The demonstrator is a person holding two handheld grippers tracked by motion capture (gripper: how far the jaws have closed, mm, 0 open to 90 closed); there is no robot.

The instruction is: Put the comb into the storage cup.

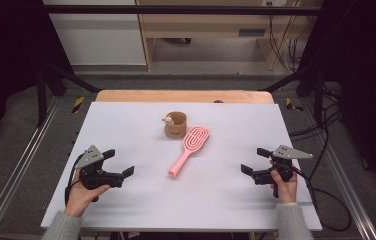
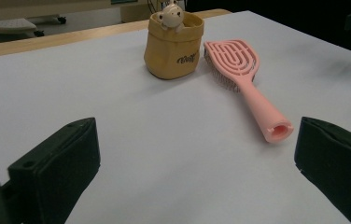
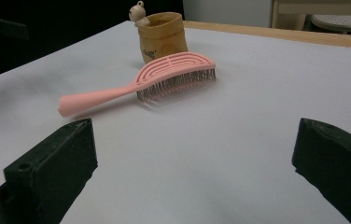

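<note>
A pink hairbrush (image 1: pixel 190 145) (image 2: pixel 246 82) (image 3: pixel 151 82) lies bristles down in the middle of the white table (image 1: pixel 126 200), its handle end toward me. Just behind its head stands a small tan pouch (image 1: pixel 175 125) (image 2: pixel 174 45) (image 3: pixel 160 36) with a little bear figure on its rim. My left gripper (image 1: pixel 118 162) (image 2: pixel 197 163) is held low at the table's left, jaws wide apart and empty, aimed at the brush. At the right, my right gripper (image 1: pixel 254 161) (image 3: pixel 194 163) stands open too, nothing between its jaws, well short of the brush.
A wooden strip (image 1: pixel 183 96) edges the table's far side. Black frame rails run along both sides, and cables (image 1: pixel 326 200) trail off the right edge. Wooden furniture (image 1: pixel 211 30) stands on the floor beyond. Bare white tabletop lies between both grippers and the brush.
</note>
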